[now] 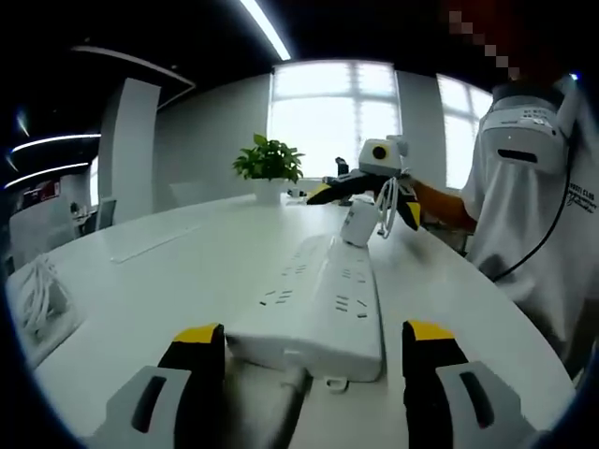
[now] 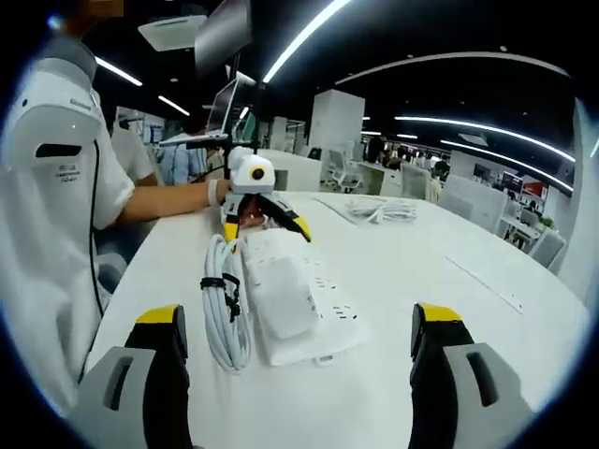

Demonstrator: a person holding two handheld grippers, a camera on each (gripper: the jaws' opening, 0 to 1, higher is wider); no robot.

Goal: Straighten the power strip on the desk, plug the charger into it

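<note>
A white power strip [image 1: 318,299] lies lengthwise on the white desk [image 1: 187,271]. My left gripper [image 1: 314,351] is open, with its jaws either side of the strip's cord end. On the strip's far end stands a white charger [image 1: 358,222], its cable [image 1: 386,201] looped beside it. My right gripper [image 1: 367,206] hovers there, jaws spread around the charger. In the right gripper view the charger [image 2: 281,295] sits on the power strip [image 2: 323,313] well clear of both wide-open jaws of my right gripper [image 2: 299,346]. The bundled cable [image 2: 225,309] lies just left of it, and my left gripper [image 2: 265,227] is at the strip's far end.
A person in a white shirt [image 1: 533,215] stands close along the desk's edge. A potted plant [image 1: 269,159] stands at the far side. Another bundle of white cable [image 1: 37,295] lies at the left, and more white cables [image 2: 379,213] lie further across the desk.
</note>
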